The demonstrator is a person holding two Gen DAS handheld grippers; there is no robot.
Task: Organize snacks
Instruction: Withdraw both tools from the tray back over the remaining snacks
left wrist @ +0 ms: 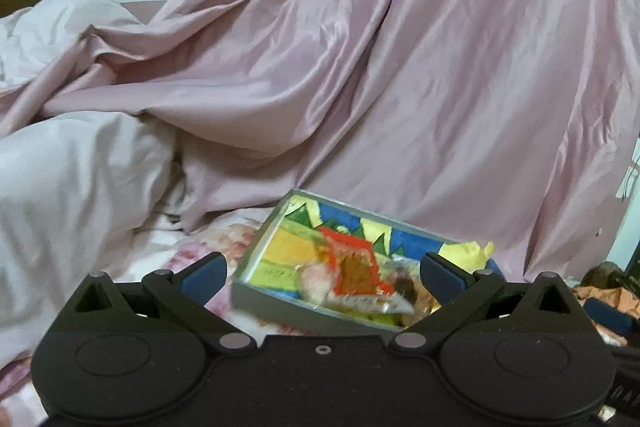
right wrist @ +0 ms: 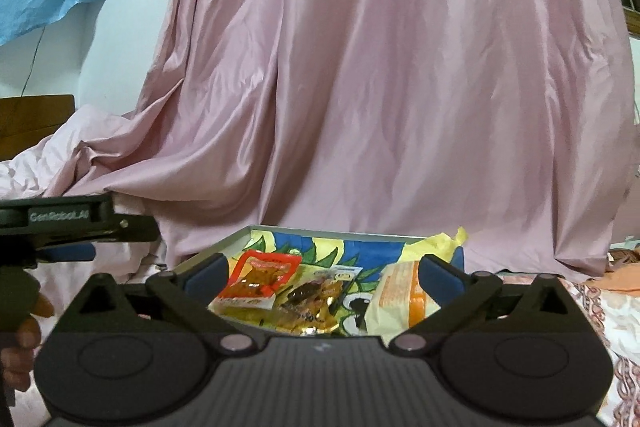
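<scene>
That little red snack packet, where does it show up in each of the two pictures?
Left wrist view: red snack packet lies low and centre-right, inside the grey box.
Right wrist view: red snack packet lies low and centre-left, in the box's left part.
Shared landmark: the pink curtain behind the box.

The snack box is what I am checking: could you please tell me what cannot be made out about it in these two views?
- Left wrist view: the box near right corner is hidden behind the left gripper; blur makes the red packet print unreadable.
- Right wrist view: the box front wall is hidden behind the right gripper; the brown clear-wrapped snack is too blurred to identify.
</scene>
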